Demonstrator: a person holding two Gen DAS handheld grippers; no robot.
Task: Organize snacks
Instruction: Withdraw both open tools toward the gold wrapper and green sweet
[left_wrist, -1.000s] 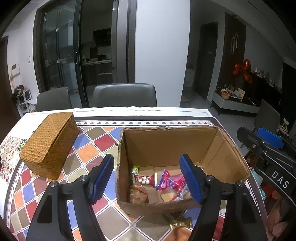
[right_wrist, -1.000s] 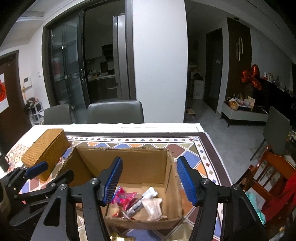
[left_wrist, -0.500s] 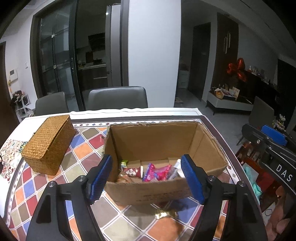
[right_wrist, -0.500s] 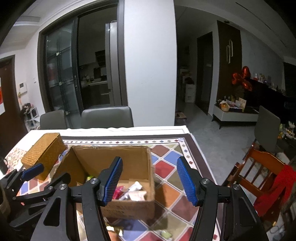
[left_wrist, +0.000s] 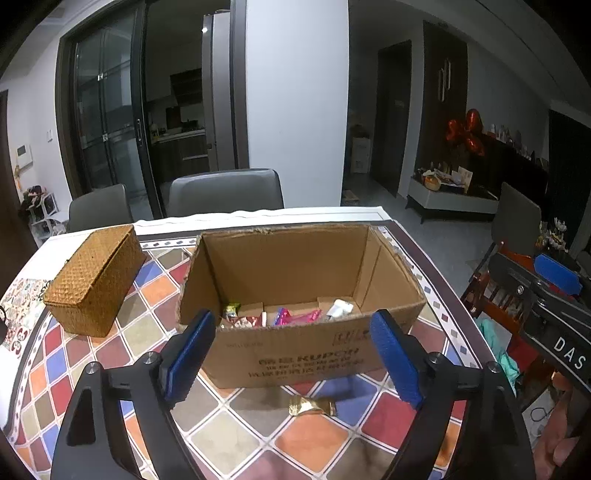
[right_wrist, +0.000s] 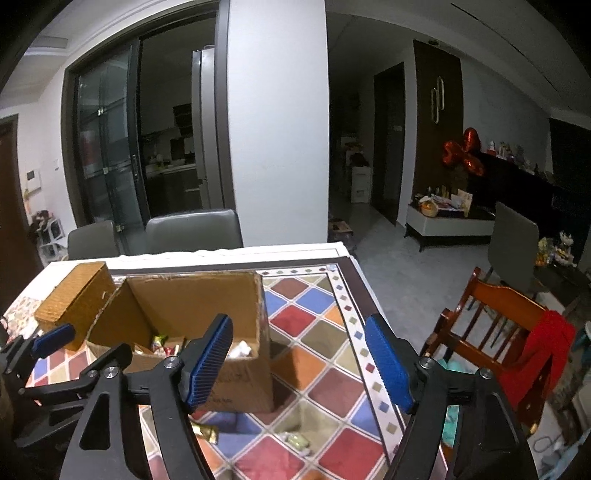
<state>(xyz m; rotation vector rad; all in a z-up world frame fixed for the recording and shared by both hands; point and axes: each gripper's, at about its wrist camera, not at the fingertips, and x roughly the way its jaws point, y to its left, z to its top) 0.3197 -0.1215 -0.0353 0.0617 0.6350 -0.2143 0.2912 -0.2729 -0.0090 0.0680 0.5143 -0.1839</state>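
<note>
On the tiled table (left_wrist: 229, 435) the cardboard box (left_wrist: 295, 354) already holds most snacks, a gold-wrapped candy (left_wrist: 312, 405) and a pale wrapped sweet (right_wrist: 297, 440) remain outside, while left gripper (left_wrist: 291, 354) and right gripper (right_wrist: 299, 358) have just been opening, both empty

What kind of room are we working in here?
Most likely a home dining area: a table with a patterned cloth, grey dining chairs behind it, and a kitchen with a fridge beyond glass doors.
</note>
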